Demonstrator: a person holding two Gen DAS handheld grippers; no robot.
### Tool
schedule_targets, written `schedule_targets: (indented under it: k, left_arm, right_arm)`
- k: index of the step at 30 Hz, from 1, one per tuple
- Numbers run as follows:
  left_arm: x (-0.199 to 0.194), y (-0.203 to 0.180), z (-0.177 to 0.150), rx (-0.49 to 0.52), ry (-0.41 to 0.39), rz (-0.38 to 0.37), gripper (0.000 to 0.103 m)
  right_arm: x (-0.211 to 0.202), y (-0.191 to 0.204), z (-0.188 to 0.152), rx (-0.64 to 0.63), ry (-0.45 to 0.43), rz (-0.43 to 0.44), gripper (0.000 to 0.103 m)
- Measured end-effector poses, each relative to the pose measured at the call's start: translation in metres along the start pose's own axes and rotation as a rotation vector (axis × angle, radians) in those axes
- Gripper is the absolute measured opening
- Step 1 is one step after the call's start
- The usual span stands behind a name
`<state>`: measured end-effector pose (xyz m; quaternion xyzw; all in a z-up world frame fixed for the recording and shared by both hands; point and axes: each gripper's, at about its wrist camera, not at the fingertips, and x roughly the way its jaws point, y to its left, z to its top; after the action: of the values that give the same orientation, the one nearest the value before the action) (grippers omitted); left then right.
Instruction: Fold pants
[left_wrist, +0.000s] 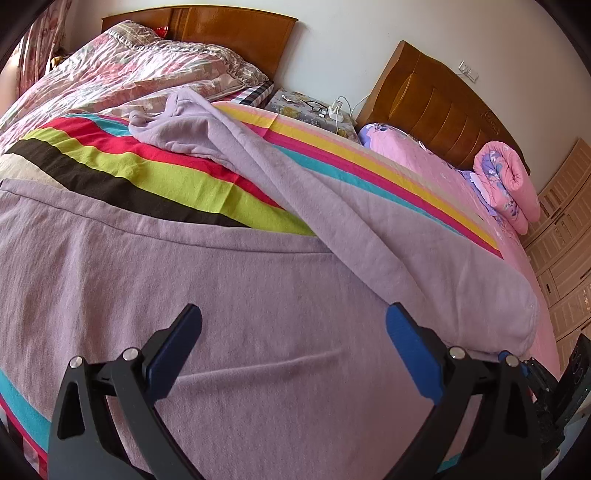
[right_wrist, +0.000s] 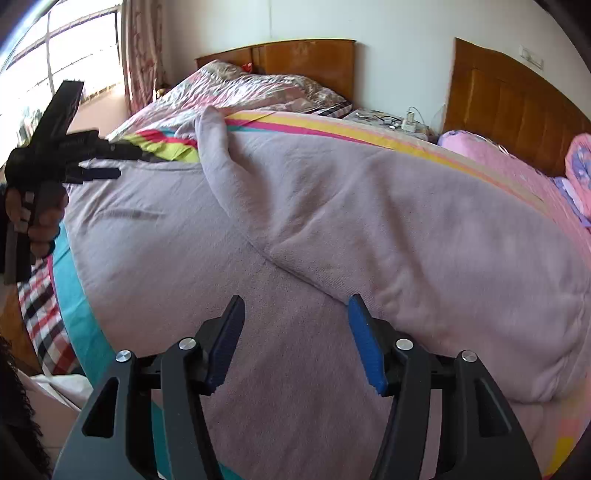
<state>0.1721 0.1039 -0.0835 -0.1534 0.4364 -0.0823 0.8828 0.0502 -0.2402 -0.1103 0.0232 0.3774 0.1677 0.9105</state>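
Lilac pants (left_wrist: 236, 295) lie spread on a striped bedsheet (left_wrist: 155, 166). One leg (left_wrist: 303, 184) runs diagonally up to a crumpled cuff at the far side; the other leg lies flat to the left. The waist end bulges at the right (right_wrist: 480, 295). My left gripper (left_wrist: 293, 325) is open and empty just above the fabric. My right gripper (right_wrist: 295, 314) is open and empty above the crotch fold. The left gripper also shows in the right wrist view (right_wrist: 107, 162), held in a hand at the left.
A floral quilt (left_wrist: 122, 70) lies at the far side of the bed. A second bed with a pink sheet (left_wrist: 424, 158) and rolled pink quilt (left_wrist: 506, 181) stands right. A nightstand (left_wrist: 314, 110) with cables sits between two wooden headboards.
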Motion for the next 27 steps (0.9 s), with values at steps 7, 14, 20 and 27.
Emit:
schedule_targets:
  k: [7,14,20,27]
  left_arm:
    - [0.029,-0.012,0.03,-0.087,0.064,-0.233,0.095]
    - [0.083,0.006,0.081,-0.193,0.12,-0.251,0.051]
    - [0.112,0.013,0.09,-0.217,0.165,-0.239,0.045]
    - [0.117,0.003,0.092,-0.18,0.134,-0.19,0.016]
  right_arm:
    - [-0.034,-0.087,-0.023,0.462,-0.052,-0.07,0.059]
    - [-0.038,-0.121,-0.036,0.591,-0.078,-0.066,0.059]
    - [-0.037,-0.13,-0.044,0.616,-0.076,-0.063,0.059]
    - [-0.039,-0.136,-0.045,0.628,-0.073,-0.072,0.06]
